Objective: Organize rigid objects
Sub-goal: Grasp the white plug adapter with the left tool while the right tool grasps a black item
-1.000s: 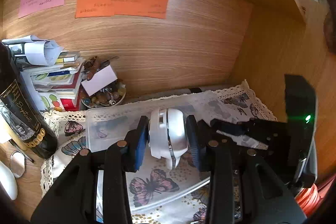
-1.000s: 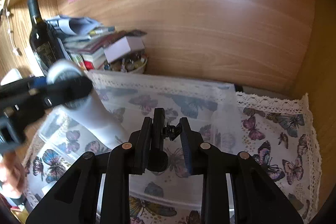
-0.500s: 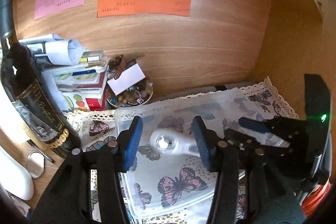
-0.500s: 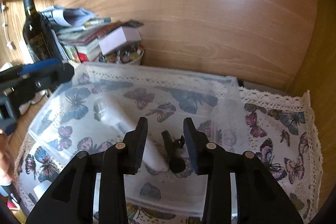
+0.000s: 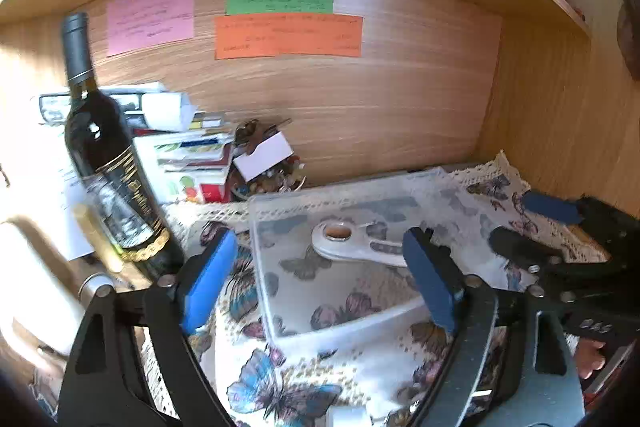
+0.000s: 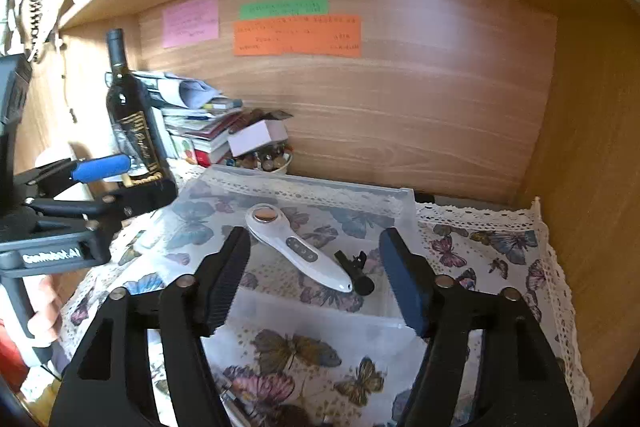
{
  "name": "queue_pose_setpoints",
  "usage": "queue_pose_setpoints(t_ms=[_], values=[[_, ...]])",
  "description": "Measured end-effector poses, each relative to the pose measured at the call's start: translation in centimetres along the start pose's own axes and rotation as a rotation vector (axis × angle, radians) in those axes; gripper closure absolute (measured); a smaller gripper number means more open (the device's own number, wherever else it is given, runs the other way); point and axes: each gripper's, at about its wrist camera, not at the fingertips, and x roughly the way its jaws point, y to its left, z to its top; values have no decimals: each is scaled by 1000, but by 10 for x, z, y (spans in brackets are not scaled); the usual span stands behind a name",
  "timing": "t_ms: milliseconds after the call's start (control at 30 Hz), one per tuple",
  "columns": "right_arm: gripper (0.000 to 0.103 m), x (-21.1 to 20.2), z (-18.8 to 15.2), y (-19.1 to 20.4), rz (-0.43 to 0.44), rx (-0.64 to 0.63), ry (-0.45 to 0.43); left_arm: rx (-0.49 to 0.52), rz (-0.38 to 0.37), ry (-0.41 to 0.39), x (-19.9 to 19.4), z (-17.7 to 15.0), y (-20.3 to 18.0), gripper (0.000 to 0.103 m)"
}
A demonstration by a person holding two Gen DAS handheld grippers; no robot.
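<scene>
1. Since a second ago: released from the left gripper and now lying flat in the clear plastic tray, the white handheld massager; likewise let go by the right gripper, the small black clip microphone, resting just beside the massager's narrow tip.
2. Left gripper: jaws spread wide, blue pads at lower left and lower right of the left wrist view, nothing between them, raised clear of the tray.
3. Right gripper: jaws likewise wide apart, holding nothing, at the bottom of the right wrist view, with massager and microphone visible in the gap beyond.
4. Massager: centre of the right wrist view, round copper-coloured head toward the upper left, handle with buttons running down to the lower right; in the left wrist view seen sideways at centre, head to the left.
5. Tray: sitting on a butterfly-print cloth with lace edging, inside a wooden shelf alcove.
6. Upper middle of both views, stuck to the back panel: pink note, green note, orange note.
7. Left side: dark wine bottle standing upright, stack of books and papers behind it, small bowl of trinkets with a white box next to the stack.
8. Far left of the right wrist view: left gripper body, gripped by a hand.
</scene>
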Motion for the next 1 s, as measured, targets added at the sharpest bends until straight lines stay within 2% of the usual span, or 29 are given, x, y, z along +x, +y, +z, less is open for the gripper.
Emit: queue_pose_setpoints(t_ms=[300,567,767,833,900,1000], values=[[32,-26,-27,20,14,-15,-7,-5,14,71,-19,-42,6,6],[32,-19,-70,11,15,50,98,-33,8,160,-26,-81,17,6],[33,-10,-97,3,31,90,197,-35,-25,202,-24,-109,9,6],[36,-10,-103,4,46,83,220,-33,-36,211,-23,-114,5,9],[43,-9,-107,8,57,60,237,-25,-51,226,-21,-118,0,18],[50,-6,-112,16,87,17,267,-14,-80,247,-15,-122,-6,22]])
